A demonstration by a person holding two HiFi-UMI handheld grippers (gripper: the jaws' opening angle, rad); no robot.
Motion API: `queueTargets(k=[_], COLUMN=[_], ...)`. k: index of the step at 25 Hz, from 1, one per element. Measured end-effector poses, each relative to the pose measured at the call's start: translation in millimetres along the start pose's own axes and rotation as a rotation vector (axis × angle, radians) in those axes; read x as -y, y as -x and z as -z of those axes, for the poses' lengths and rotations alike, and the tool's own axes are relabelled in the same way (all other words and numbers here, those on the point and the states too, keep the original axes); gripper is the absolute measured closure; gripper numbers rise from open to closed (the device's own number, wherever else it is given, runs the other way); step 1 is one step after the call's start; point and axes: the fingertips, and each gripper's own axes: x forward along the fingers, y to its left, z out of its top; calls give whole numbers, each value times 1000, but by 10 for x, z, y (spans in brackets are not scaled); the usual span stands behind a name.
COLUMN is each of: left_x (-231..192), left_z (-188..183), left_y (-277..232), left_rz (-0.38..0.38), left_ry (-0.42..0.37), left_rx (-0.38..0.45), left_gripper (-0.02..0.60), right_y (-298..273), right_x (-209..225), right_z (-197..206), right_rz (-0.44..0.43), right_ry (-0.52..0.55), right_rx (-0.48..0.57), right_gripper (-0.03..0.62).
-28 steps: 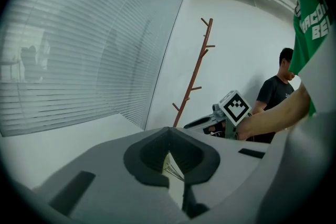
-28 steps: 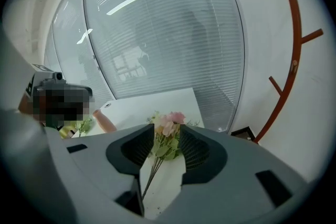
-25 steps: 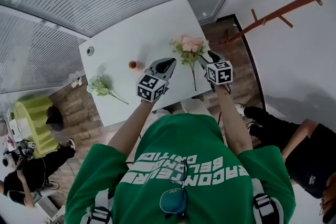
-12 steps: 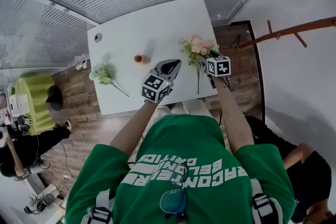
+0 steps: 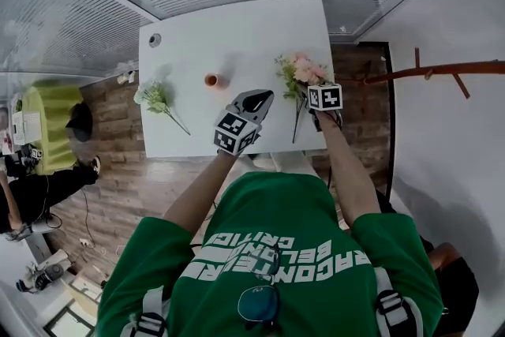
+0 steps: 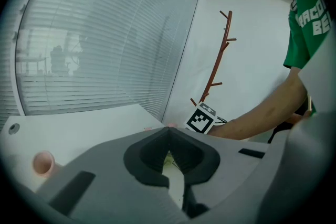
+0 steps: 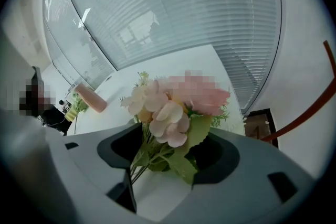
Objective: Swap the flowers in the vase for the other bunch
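Left gripper (image 6: 168,134): was pressed together, nothing in it
Right gripper (image 7: 168,152): spread wide around the pink bunch (image 7: 176,105) stems, not pinching
Pink bunch: lay near the table (image 5: 237,28) right edge
Vase (image 5: 212,80): sat mid-table
White bunch (image 5: 154,97): left edge

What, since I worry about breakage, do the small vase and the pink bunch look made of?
Vase: matte, opaque salmon-pink, no glints; ceramic or plastic, cannot tell which. Pink bunch: likely fabric imitation; petals look flat, uniform, with stiff leaves.
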Motion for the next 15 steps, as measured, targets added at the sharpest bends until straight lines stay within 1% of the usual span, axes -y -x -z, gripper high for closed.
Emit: queueTargets(k=[4, 6, 15], left_x=[0, -28, -71], left_z=[43, 49, 86], left_y=[-7, 0, 79], left_rz=[-29, -44, -80], left_ry=[16, 20, 33], left_rx=[5, 9, 10], left_gripper=[572, 572, 572], right_y=[-67, -83, -41], right_x=[25, 22, -30], right_z=[3, -13, -21], right_rz=[5, 9, 28], right_ry=[36, 55, 139], right_rx=[-18, -26, -32], right_gripper=[313, 325, 461])
